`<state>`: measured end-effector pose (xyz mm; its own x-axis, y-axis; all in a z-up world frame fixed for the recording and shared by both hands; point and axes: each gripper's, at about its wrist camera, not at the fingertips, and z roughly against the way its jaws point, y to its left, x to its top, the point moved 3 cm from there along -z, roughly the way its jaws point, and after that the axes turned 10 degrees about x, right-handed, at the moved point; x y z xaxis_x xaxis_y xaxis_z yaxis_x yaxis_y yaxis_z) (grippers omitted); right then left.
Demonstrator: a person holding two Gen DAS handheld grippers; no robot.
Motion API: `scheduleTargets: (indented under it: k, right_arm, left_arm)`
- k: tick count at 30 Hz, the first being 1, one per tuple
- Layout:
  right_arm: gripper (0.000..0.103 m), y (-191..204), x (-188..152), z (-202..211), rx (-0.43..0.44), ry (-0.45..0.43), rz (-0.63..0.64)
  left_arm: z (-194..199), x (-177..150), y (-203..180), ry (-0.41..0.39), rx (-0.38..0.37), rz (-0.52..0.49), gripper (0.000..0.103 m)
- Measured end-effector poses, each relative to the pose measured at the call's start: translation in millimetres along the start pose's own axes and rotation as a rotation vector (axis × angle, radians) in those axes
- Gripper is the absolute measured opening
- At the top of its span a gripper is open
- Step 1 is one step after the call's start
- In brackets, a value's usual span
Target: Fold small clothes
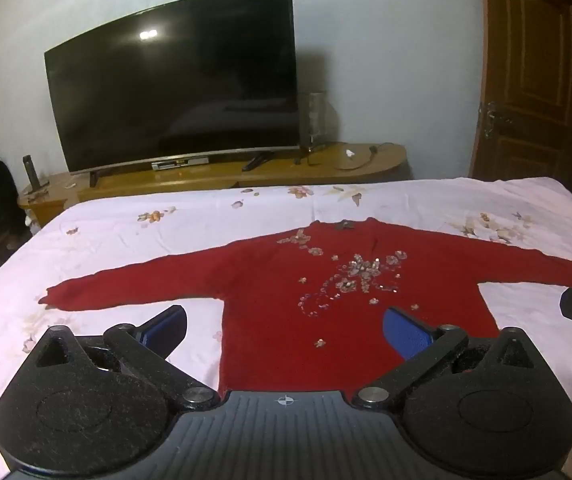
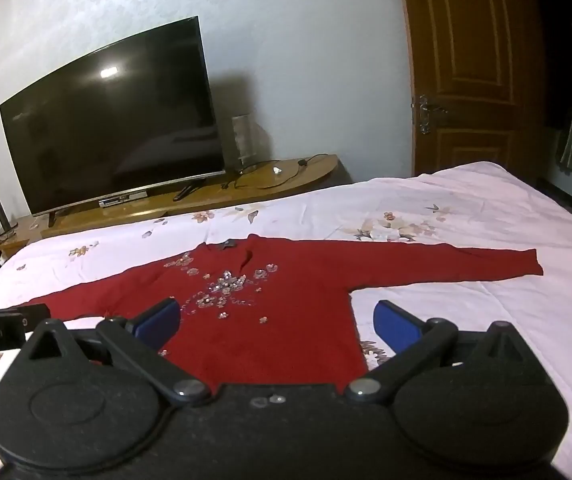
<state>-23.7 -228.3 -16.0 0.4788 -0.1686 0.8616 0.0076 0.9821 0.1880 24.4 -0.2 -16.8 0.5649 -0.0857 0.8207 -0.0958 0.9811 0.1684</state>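
A red sweater [image 1: 286,292] lies flat on the bed [image 1: 133,240], sleeves spread out (sequin flowers on the chest). The left tongs [image 1: 283,326] and right tongs [image 2: 277,320] both gape wide above its hem, holding nothing.

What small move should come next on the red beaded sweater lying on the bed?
Probably bring the left gripper to the sweater's left sleeve and fold it inward: the red beaded sweater lies flat, sleeves outstretched, and both grippers are open and empty.
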Motion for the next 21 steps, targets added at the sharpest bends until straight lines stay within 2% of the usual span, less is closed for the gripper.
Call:
scheduleTargets:
  k: [8, 10, 21]
  right_arm:
    - [0.103, 0, -3, 2, -0.001, -0.001, -0.002]
    - [0.103, -1, -3, 2, -0.003, -0.001, -0.004]
    - [0.103, -4, -3, -1, 0.0, 0.012, -0.01]
  left_arm:
    - [1, 1, -4, 0.005, -0.003, 0.005, 0.103]
    - [1, -3, 7, 0.0, -0.003, 0.002, 0.103]
    - [-6, -5, -10, 0.01, -0.007, 0.014, 0.103]
